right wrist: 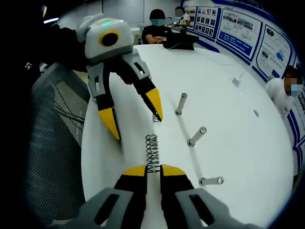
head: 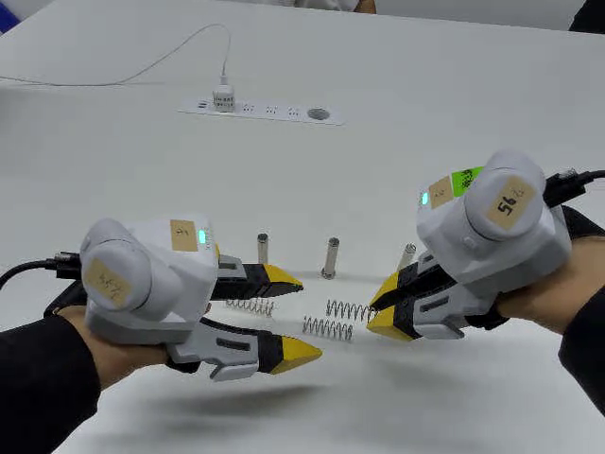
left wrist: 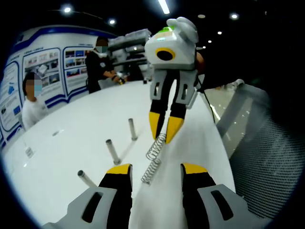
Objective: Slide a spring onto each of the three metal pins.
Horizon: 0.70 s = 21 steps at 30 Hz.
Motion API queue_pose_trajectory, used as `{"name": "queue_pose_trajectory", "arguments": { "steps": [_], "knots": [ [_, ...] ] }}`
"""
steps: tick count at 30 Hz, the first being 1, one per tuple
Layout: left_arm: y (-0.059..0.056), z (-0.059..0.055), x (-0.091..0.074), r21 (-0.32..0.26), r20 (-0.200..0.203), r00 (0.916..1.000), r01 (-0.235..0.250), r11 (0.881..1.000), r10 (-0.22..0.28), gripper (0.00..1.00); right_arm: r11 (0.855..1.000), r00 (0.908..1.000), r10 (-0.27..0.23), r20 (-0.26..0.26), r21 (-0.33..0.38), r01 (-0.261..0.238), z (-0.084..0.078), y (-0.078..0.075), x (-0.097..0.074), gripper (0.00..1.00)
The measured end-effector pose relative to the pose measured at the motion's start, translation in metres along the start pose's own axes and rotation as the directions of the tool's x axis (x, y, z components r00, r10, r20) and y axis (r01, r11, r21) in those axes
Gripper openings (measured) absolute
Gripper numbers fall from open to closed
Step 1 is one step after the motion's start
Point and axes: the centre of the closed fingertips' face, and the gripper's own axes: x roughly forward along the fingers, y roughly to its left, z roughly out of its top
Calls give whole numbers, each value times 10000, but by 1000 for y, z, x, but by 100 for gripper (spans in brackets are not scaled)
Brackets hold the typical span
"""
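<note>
Right gripper point(right wrist: 153, 171) pinches a spring point(right wrist: 152, 151) by its end, flat on the desk point(head: 378, 170) — left gripper point(left wrist: 155, 171) fingers point(left wrist: 193, 170) spread, empty. Lift it, align the free end with the nearest pin point(head: 406, 255) — gently, no crushing coils.

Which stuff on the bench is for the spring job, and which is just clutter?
Job:
three metal pins
three springs, including the spring in the jaws of the right gripper
left gripper, jaws open

Clutter:
power strip
white charger
cable
</note>
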Motion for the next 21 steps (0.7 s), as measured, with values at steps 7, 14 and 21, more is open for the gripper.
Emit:
{"name": "queue_pose_trajectory", "arguments": {
  "steps": [7, 14, 21],
  "knots": [
    [-2, 5, 5, 250, 50, 9999, 156, 9996, -157, 34, 9994, 9999, 141, 25, -309, -140, 7, 5, 1, 11],
    [-2, 5, 6, 609, -11, 10000, 93, 9981, -93, 24, 9981, 9996, 279, 11, -552, -278, 10, 10, 2, 11],
    [-5, 6, 8, 869, -44, 9998, 195, 9960, -192, 17, 9964, 9994, 353, -31, -772, -354, 13, 13, 3, 11]
  ]
}}
